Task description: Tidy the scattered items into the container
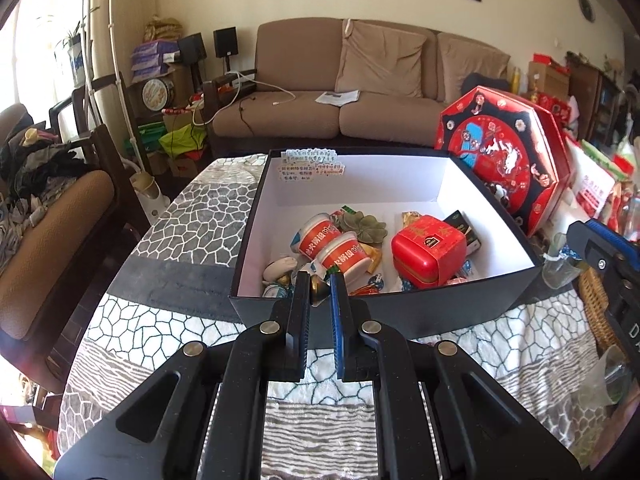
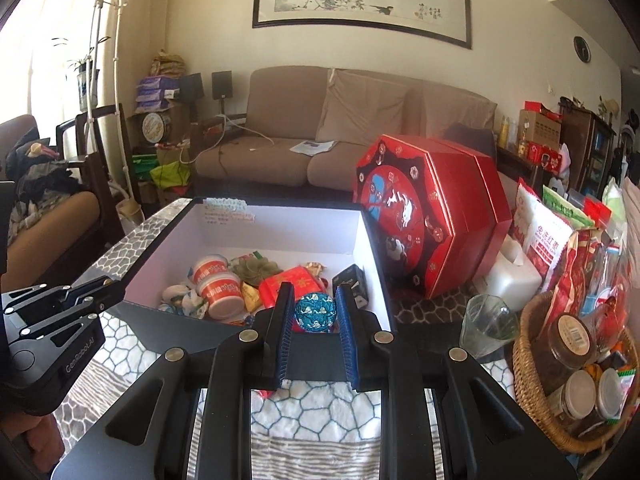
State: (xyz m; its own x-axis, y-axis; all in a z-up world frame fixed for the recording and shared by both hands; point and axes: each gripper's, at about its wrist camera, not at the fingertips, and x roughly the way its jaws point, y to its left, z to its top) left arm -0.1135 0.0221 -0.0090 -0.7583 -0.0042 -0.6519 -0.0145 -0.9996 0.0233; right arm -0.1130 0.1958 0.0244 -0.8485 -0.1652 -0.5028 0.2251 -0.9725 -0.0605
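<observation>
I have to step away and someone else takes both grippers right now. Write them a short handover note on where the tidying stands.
Left gripper: shut on a small gold-wrapped sweet, just over the near wall of the black box.
Right gripper: shut on a round teal ball, also above the near wall.
Done: two red-and-white cups, a red tin, a green flower-shaped piece and wrapped sweets lie in the box.
Left: release both held things into the box.
</observation>
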